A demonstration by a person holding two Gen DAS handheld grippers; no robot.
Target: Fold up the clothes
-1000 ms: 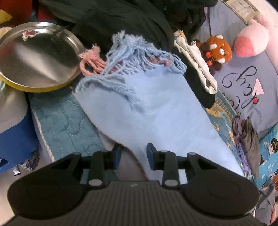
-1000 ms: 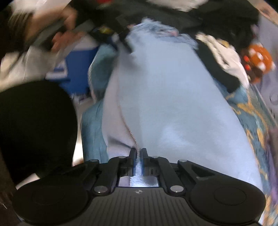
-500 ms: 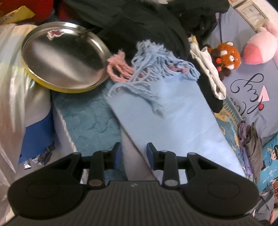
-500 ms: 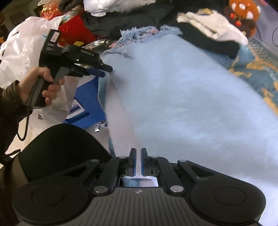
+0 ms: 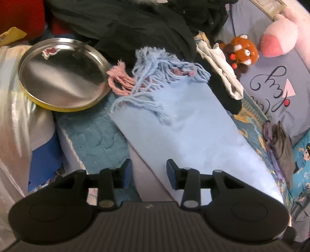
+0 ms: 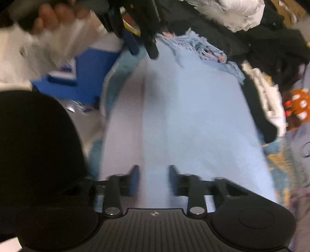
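The left gripper (image 5: pixel 148 171) is showing a matte black body with a ribbed top plate bearing a small pale mark at its front edge, two round discs flanking it, and two linkage arms, each pinned by a silver screw — its fingers (image 5: pixel 126 172) are wearing dark blue pads. The right gripper (image 6: pixel 154 179) is showing the same build, with a small cross-in-circle mark on its ribbed plate. In the right wrist view, the person's left hand (image 6: pixel 52 16) is appearing as blurred, pinkish bare skin — fingers curled round a dark handle.
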